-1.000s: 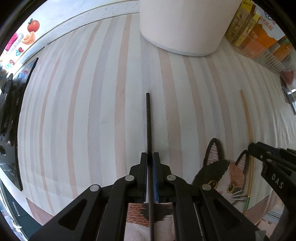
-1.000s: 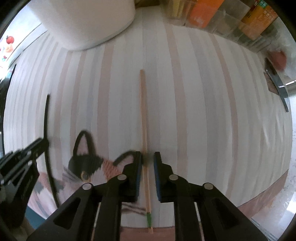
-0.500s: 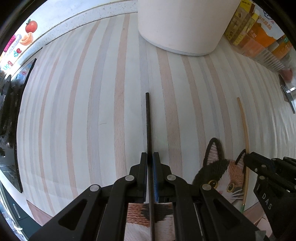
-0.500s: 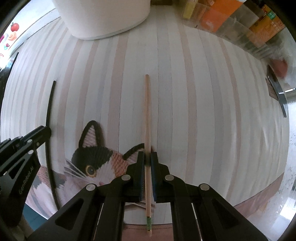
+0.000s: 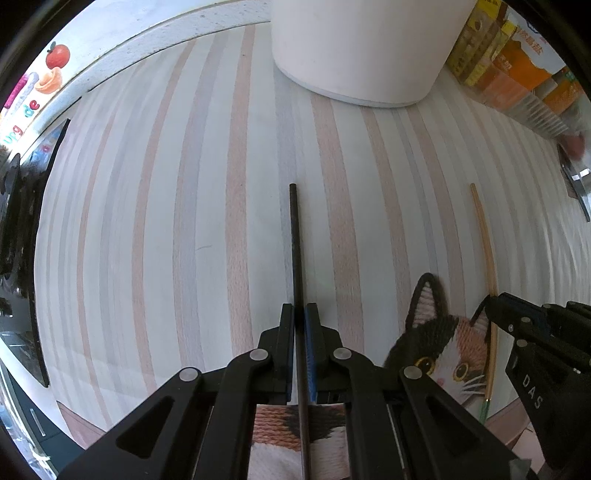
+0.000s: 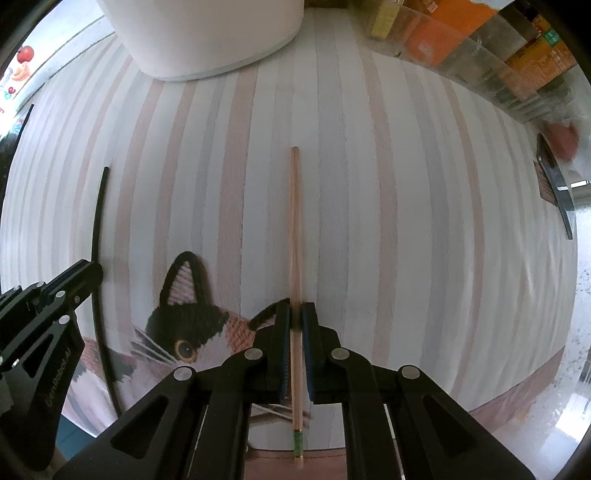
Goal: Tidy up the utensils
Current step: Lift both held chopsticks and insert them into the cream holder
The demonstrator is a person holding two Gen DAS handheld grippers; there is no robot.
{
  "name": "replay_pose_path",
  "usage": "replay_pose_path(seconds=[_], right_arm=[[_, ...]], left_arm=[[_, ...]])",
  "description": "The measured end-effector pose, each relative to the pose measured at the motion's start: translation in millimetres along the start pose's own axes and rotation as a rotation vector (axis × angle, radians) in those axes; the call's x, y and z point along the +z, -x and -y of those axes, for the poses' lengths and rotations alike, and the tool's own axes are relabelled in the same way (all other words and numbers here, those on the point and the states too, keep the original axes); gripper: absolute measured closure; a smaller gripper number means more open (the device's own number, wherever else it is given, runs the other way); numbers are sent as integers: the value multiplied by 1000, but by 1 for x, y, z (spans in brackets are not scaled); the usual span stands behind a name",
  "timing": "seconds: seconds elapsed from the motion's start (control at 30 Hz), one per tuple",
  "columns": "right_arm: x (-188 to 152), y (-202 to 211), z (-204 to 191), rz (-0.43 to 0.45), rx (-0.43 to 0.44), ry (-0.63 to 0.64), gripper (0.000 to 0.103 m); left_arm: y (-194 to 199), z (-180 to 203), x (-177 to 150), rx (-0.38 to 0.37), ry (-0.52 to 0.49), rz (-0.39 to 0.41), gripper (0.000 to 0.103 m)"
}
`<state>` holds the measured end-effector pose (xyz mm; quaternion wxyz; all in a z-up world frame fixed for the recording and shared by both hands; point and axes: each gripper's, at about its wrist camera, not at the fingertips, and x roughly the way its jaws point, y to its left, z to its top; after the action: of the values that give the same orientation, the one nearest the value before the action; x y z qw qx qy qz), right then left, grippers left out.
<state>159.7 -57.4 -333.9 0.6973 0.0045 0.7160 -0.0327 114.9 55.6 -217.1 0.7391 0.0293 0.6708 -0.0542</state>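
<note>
A striped cloth [image 5: 184, 221] in pale pink, grey and white covers the table, with a cat face [image 6: 192, 328] woven near one edge. A large white tub [image 5: 362, 48] stands at the far side. Orange and yellow packets [image 6: 461, 33] line the right edge.

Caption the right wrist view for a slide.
Right gripper shut on a wooden chopstick above a striped cat-print mat; left gripper holds a black chopstick alongside.

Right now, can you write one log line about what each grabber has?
left gripper: shut on black chopstick | right gripper: shut on wooden chopstick | under them: striped cat mat
</note>
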Motion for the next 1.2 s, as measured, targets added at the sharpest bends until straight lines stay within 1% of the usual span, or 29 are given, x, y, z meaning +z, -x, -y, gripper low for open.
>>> replay_pose_path(seconds=[0.13, 0.3, 0.5, 0.7, 0.87, 1.0, 1.2], right_arm=[[2, 0, 0, 10, 3, 2, 96], [-4, 5, 12, 32, 56, -40, 96], [-10, 30, 23, 97, 102, -46, 96], [-13, 60, 33, 171, 128, -42, 96], [-23, 96, 39, 252, 150, -44, 96], [-24, 126, 45, 322, 169, -50, 96], [-16, 184, 50, 454, 202, -59, 96]], left_arm=[[0, 0, 2, -6, 12, 0, 100], [15, -6, -1, -11, 19, 40, 100], [43, -11, -2, -21, 33, 108, 100], [76, -20, -7, -38, 44, 176, 100], [110, -26, -4, -57, 64, 251, 100], [143, -26, 3, -78, 80, 328, 101], [203, -29, 17, -115, 92, 484, 101]])
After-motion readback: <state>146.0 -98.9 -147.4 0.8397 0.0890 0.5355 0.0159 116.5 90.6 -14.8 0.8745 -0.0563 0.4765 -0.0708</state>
